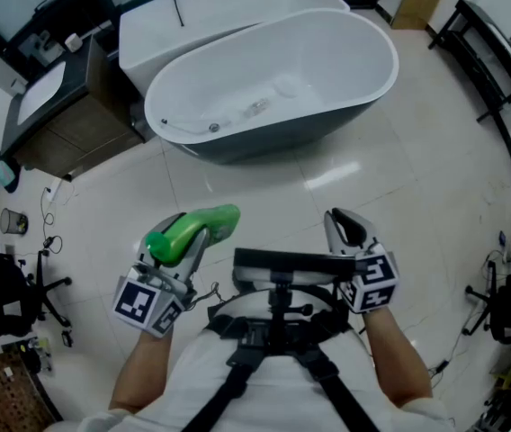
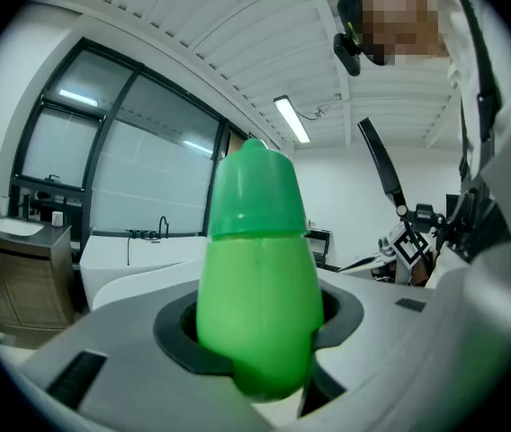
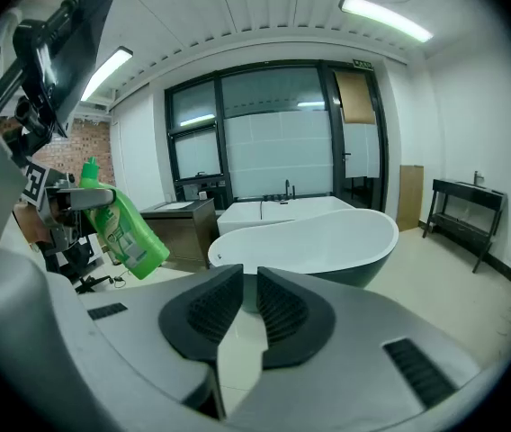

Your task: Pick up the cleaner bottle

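Observation:
The green cleaner bottle (image 1: pixel 192 230) is held off the floor with my left gripper (image 1: pixel 186 246) shut on it, cap end toward me. In the left gripper view the bottle (image 2: pixel 260 277) fills the space between the jaws (image 2: pixel 260 336), and its body is pressed by both pads. The right gripper view shows the same bottle (image 3: pixel 125 228) tilted at the left. My right gripper (image 1: pixel 345 226) hovers level with the left one, to the bottle's right. Its jaws (image 3: pixel 249 286) stand a narrow gap apart with nothing between them.
A white oval bathtub (image 1: pixel 363 88) with a dark outer wall stands ahead on the glossy tiled floor, with a rectangular white tub (image 1: pixel 210 16) behind it. A wooden vanity cabinet (image 1: pixel 67 124) is at the left, a black rack (image 1: pixel 489 61) at the right, an office chair (image 1: pixel 4 295) at the near left.

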